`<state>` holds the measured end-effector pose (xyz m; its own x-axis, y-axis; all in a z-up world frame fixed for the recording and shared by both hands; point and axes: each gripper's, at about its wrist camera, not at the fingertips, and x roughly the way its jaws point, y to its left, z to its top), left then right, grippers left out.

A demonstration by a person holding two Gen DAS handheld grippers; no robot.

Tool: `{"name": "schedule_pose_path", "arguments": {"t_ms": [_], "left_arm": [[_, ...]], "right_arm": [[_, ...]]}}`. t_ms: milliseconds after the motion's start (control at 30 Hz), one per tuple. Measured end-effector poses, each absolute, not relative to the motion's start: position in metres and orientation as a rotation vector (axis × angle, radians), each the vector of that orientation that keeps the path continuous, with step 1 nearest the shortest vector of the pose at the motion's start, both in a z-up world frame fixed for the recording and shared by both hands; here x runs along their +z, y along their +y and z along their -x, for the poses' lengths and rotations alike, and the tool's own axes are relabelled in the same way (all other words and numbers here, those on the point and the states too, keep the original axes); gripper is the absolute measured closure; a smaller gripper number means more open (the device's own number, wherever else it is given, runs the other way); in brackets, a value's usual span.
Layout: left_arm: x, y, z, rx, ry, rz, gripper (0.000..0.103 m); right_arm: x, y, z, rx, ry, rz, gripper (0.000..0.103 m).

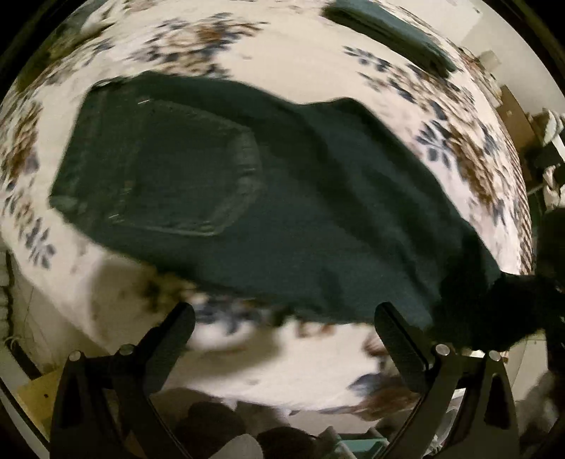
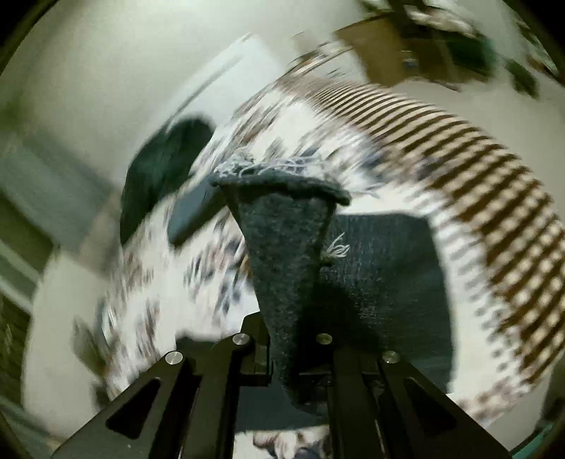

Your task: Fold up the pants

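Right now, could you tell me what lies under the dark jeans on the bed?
The jeans lie on a floral bedspread, visible all around them. Whatever sits directly beneath the denim is covered.

Dark denim jeans [image 1: 247, 197] lie spread flat, back pocket up, on my floral bedspread; frayed leg hem [image 2: 282, 226] stands lifted, bunched upright.

One pair of dark pants [image 1: 268, 197] lay on bed [image 1: 303, 60]. One folded dark garment [image 1: 392, 28] sat at bed's far edge. Two hand-held grippers: left [image 1: 284, 328], right [image 2: 293, 353].
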<state>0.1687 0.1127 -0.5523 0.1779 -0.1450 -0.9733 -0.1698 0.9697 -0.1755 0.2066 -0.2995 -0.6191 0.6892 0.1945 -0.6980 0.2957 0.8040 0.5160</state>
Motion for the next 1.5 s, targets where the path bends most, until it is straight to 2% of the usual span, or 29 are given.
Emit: {"name": "schedule_pose_path", "arguments": {"t_ms": [233,400,500,533,567,767,867,1100,1133,1167,1200,1300,1400,1500], "left_arm": [[-0.568,0.17,-0.16,0.113,1.414,0.296,0.0],[-0.58,0.198,-0.157,0.186,1.417,0.322,0.0],[-0.582,0.215,-0.155,0.229,1.406,0.351,0.0],[-0.582,0.219,-0.155,0.241,1.402,0.363,0.0],[-0.583,0.223,-0.155,0.251,1.399,0.378,0.0],[-0.592,0.251,-0.16,0.308,1.334,0.528,0.0],[-0.598,0.275,-0.166,0.353,1.24,0.68,0.0],[-0.618,0.304,-0.179,0.404,1.063,0.913,0.005],[-0.617,0.305,-0.181,0.41,1.027,0.916,0.007],[-0.615,0.308,-0.182,0.41,1.001,0.912,0.022],[-0.612,0.306,-0.185,0.419,0.976,0.896,0.05],[-0.608,0.311,-0.19,0.441,0.954,0.9,0.076],[-0.584,0.303,-0.182,0.423,0.91,0.831,0.084],[-0.543,0.288,-0.177,0.366,0.84,0.721,0.085]], "right_arm": [[-0.686,-0.137,-0.242,0.121,0.981,-0.279,0.096],[-0.733,-0.088,-0.252,0.135,1.065,-0.025,0.095],[-0.738,-0.082,-0.255,0.171,1.149,-0.005,0.079],[-0.734,-0.08,-0.255,0.233,1.169,-0.043,0.058],[-0.73,-0.079,-0.254,0.293,1.18,-0.094,0.041],[-0.713,-0.114,-0.251,0.276,1.197,-0.46,0.037],[-0.75,-0.115,-0.258,0.241,1.364,-0.49,0.037],[-0.759,-0.131,-0.257,0.187,1.345,-0.621,0.037],[-0.759,-0.133,-0.256,0.179,1.343,-0.632,0.037],[-0.759,-0.135,-0.255,0.175,1.341,-0.641,0.037],[-0.759,-0.136,-0.253,0.162,1.336,-0.647,0.037],[-0.745,-0.143,-0.256,0.136,1.311,-0.642,0.037],[-0.732,-0.148,-0.254,0.118,1.28,-0.636,0.037],[-0.723,-0.157,-0.248,0.093,1.257,-0.646,0.037]]}}
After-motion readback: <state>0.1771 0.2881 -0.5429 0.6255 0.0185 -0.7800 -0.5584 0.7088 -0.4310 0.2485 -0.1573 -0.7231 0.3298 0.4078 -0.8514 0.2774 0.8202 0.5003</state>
